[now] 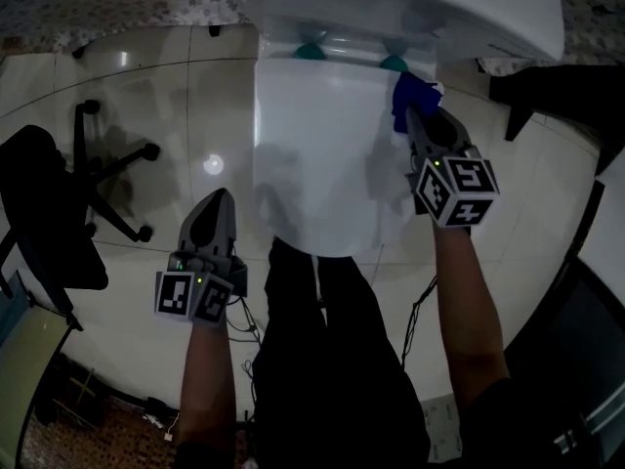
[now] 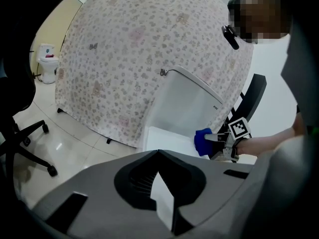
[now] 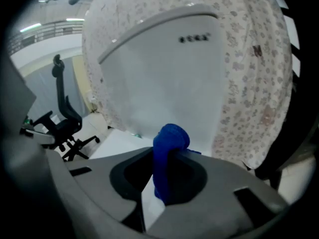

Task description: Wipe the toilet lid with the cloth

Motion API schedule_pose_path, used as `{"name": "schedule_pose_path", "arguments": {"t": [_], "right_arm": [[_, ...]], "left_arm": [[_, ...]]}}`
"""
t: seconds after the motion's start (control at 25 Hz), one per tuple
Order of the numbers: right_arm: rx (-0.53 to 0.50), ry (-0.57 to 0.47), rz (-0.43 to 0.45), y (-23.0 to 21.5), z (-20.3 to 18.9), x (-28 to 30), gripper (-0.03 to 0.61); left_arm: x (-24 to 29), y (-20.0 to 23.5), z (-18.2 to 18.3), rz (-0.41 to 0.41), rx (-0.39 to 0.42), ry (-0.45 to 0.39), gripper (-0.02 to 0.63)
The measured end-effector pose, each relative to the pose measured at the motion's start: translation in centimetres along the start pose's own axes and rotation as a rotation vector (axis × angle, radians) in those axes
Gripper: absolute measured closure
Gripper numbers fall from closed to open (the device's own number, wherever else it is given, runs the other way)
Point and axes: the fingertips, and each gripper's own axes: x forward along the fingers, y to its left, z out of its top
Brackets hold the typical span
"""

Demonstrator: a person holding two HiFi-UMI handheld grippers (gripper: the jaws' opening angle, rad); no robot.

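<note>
**A:** Head view?

**B:** Toilet lid [image 1: 317, 154] was down, white, right below the camera. The blue cloth [image 1: 411, 96] was bunched at the lid's rear right corner, just beside the tank [image 1: 439, 8]. The right gripper [image 1: 411, 119] sat behind it, pointed at the tank. I couldn't confirm the cloth was actually touching the lid. The left gripper [image 1: 219, 199] hung off the lid's left side over the floor [image 1: 186, 115], well apart from the cloth.

**A:** Left gripper view?

**B:** Jaws were together with nothing between them. Looking across the lid, it showed the cloth at the other gripper's tip in front of the tank, with a floral cover [image 2: 134, 59] behind.

**A:** Right gripper view?

**B:** Jaws were clamped on the cloth. A wad stood above the tips and the rest hung down between the jaws. The tank was dead ahead, with a strip of lid below it.

**A:** Step in hand?

**B:** My read: the start of a pass from the hinge end.

**A:** How to do it well?

**B:**
- Tip the jaws down so the wad meets the lid, not the plastic.
- Use light, even pressure.
- Pull straight lanes from tank to front edge and overlap each one; the wad is small, so expect several lanes.
- Don't slacken the clamp, or the cloth could drag out.
- Leave the left gripper clear of the lanes.
</note>
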Motion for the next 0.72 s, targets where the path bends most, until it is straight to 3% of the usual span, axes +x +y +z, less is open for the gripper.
{"name": "schedule_pose_path", "arguments": {"t": [0.2,0.44,0.6,0.72], "right_arm": [[-0.070,-0.087,0.258,13.0,3.1,0.2,0.526],[-0.059,-0.035,0.493,26.6,1.1,1.7,0.526],[0.032,0.082,0.550,30.1,-1.9,4.0,0.526],[0.061,0.211,0.452,28.2,-5.6,6.8,0.526]], "left_arm": [[-0.9,0.5,-0.2,0.014,-0.035,-0.012,0.621],[-3.0,2.6,-0.9,0.043,-0.037,-0.018,0.621],[-3.9,4.0,-0.9,0.067,-0.075,-0.028,0.621],[-4.1,4.5,-1.2,0.068,-0.084,-0.020,0.621]]}}
